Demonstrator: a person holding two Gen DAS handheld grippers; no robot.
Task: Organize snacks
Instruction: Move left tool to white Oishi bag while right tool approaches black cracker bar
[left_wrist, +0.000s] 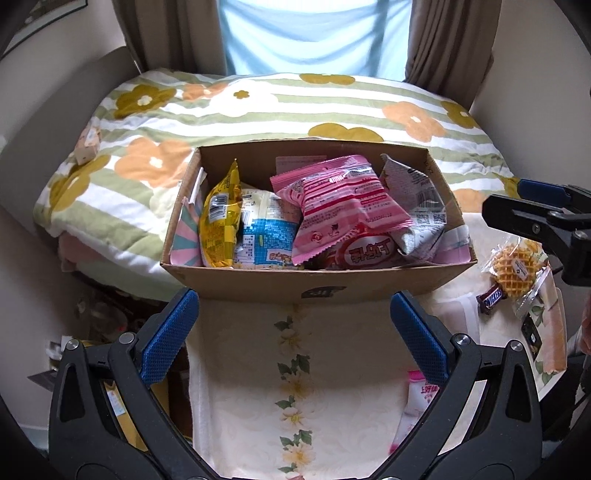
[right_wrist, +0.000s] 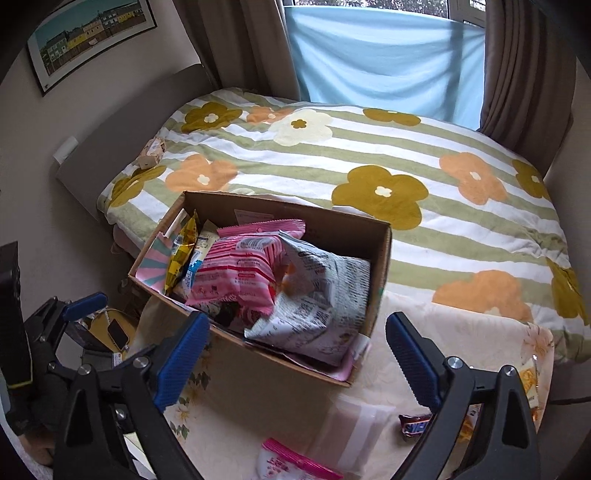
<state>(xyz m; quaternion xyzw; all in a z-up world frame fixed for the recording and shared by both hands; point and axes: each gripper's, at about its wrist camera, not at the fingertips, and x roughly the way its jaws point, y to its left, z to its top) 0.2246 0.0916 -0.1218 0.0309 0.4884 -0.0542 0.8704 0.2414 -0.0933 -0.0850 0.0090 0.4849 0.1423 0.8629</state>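
Left wrist view, box: the cardboard box (left_wrist: 317, 284) sits on the cloth-covered tabletop (left_wrist: 295, 350), pushed up against the flowered bed (left_wrist: 258, 107), and it's crammed already.
Left wrist view, contents: a yellow packet (left_wrist: 218, 225) stands at the left, a blue-and-white bag (left_wrist: 266, 236) next to it, a pink striped bag (left_wrist: 340, 206) riding on top, and a grey-white bag (left_wrist: 421, 214) at the right.
Left wrist view, left claw: the left claw (left_wrist: 295, 332) has its jaws wide apart with nothing between them, hovering just short of the box's near wall.
Left wrist view, strays: a waffle in clear wrap (left_wrist: 515, 267) and a Snickers bar (left_wrist: 491, 298) lie on the tabletop to the right, outside the box; a small pink packet (left_wrist: 421, 398) peeks out near the right finger.
Right wrist view, right claw: the right claw (right_wrist: 295, 354) is spread wide too, empty, poised above the box's near corner.
Right wrist view, targets: the Snickers bar (right_wrist: 415, 426) sits just by its right finger, the pink packet (right_wrist: 291, 461) low in the middle, a clear plastic pouch (right_wrist: 351, 428) between them.
Advice: the next pick looks like one of those loose items; come straight down, straddle the bar across its narrow width, close firmly.
Placement: the box is heaped, so drop into the gap behind the grey-white bag rather than atop the pink one, or it may slide off.
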